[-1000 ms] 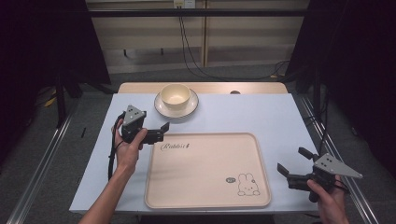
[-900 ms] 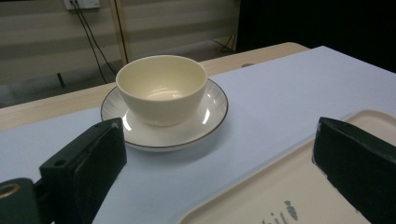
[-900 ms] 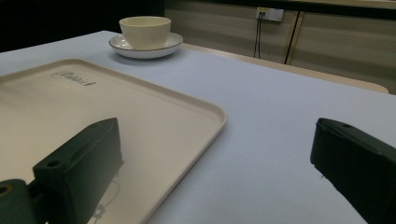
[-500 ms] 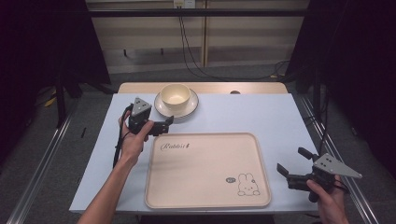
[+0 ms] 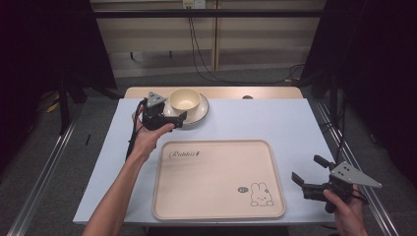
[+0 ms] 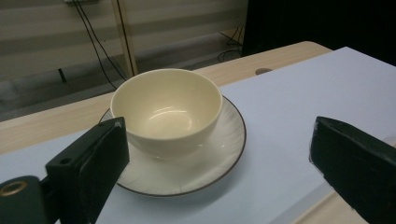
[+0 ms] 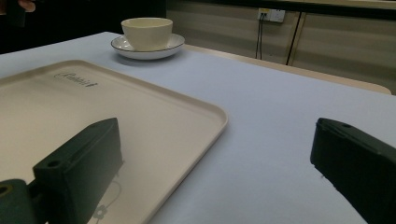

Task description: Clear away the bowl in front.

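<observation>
High view: one bowl (image 5: 184, 100) sits on one saucer (image 5: 199, 113) in the upper middle of the frame, at the far edge of the blue table cover (image 5: 275, 123). The left gripper (image 5: 176, 119) is just beside the saucer's left rim, jaws spread wide with nothing between them. One cream tray (image 5: 216, 177) fills the lower centre, bare apart from a printed rabbit (image 5: 259, 193). The right gripper (image 5: 306, 169) hovers at the lower right beside the tray, well apart from the bowl, jaws likewise spread and empty. The left gripper view shows the bowl's glossy empty inside (image 6: 164, 103) and the saucer's dark rim line (image 6: 219, 175), between its two jaws. The right gripper view shows the tray's raised corner (image 7: 217, 119) lying between it and the bowl.
</observation>
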Demonstrator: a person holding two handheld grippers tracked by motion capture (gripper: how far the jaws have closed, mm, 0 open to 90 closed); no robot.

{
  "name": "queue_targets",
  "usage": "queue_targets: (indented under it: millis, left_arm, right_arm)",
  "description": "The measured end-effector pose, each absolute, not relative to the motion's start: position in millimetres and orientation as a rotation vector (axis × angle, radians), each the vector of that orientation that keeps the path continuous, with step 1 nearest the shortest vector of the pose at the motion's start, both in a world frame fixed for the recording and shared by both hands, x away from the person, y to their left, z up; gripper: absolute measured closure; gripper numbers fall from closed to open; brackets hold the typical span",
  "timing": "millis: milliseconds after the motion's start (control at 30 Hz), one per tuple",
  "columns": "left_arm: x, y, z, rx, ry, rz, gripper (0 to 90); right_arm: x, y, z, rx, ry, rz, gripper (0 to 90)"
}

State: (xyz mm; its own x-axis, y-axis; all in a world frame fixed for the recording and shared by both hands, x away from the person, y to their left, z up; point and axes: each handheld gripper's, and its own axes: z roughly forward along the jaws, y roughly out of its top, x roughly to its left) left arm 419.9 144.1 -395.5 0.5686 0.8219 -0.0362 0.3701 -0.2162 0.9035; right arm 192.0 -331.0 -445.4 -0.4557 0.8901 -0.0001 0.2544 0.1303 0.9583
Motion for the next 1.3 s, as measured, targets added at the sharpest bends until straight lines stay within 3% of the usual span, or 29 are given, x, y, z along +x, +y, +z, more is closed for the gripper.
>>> queue_targets:
  millis: [733,1033,1067,1300]
  left_arm:
    - [474,138,-399,1.844,1.082,0.632,6.3]
    - [502,125,-405,1.916,1.187,0.592,10.5]
    - [507,126,-407,1.938,1.191,0.584,15.5]
    - [523,131,-424,1.996,1.25,0.539,12.6]
  right_arm:
    - [192,-331,-445,1.102,1.803,1.347,2.0]
    - [192,-331,-446,1.101,1.801,1.343,2.0]
    - [192,-331,-446,1.101,1.802,1.35,2.0]
    - [192,-331,-446,1.095,1.811,1.355,2.1]
